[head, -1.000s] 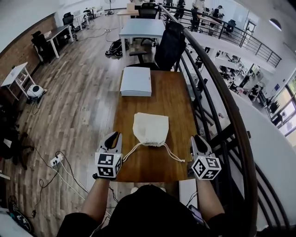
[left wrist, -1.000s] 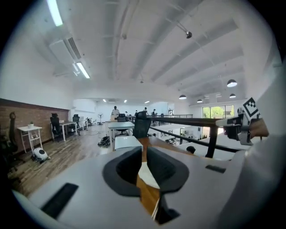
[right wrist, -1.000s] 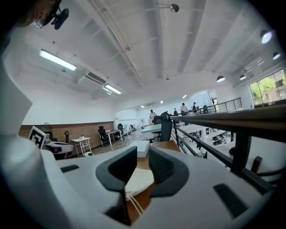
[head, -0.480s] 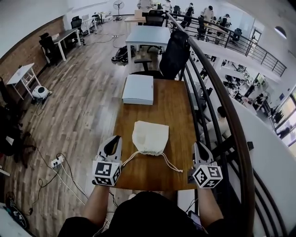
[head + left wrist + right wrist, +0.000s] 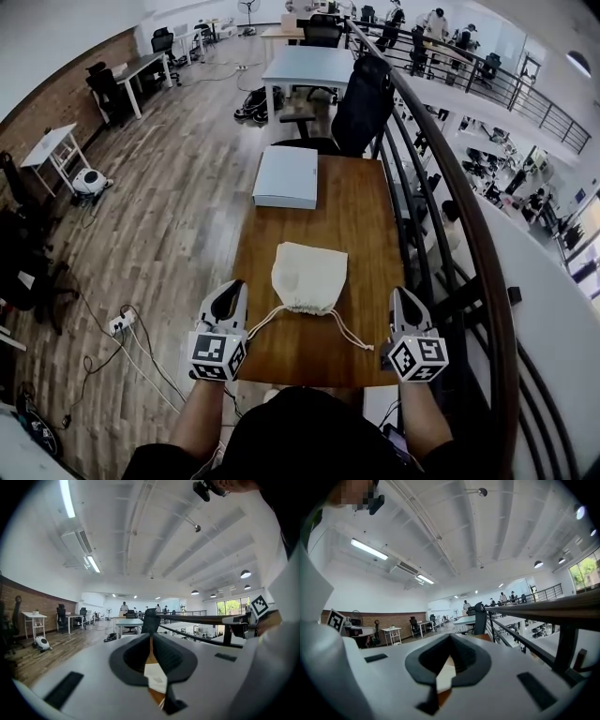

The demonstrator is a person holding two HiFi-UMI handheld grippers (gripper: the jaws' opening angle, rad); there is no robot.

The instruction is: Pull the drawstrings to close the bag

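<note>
Wood-plank floor (image 5: 178,206), strip pattern, lies left of the table.

Left gripper (image 5: 232,289): pale moulded shell and dark ribbed pads, at the table's near-left corner. One marker cube (image 5: 217,356) at its rear. Jaws are fully together at the tips, with nothing clamped between them.

Drawstrings: two counted, thin pale cords. Left cord (image 5: 262,319) runs from the bag mouth to a point just beside the left gripper. It is not held.

Drawstring bag (image 5: 307,274): one, cream woven cloth, soft rounded rectangle. It lies flat at the table's centre with its gathered mouth toward the person.

White box (image 5: 287,175): one, flat, rectangular, smooth, at the far end.

Table (image 5: 352,216): one, brown wood, smooth rectangular top.

Right cord (image 5: 352,330) trails across the wood and ends near the right gripper. It is not held.

Right gripper (image 5: 401,292): same build, one marker cube (image 5: 418,358), at the near-right edge. Its jaws have just been closing and now meet, with nothing between them.

Railing (image 5: 469,216): dark metal, curved top rail with round bars, just right of the table.
</note>
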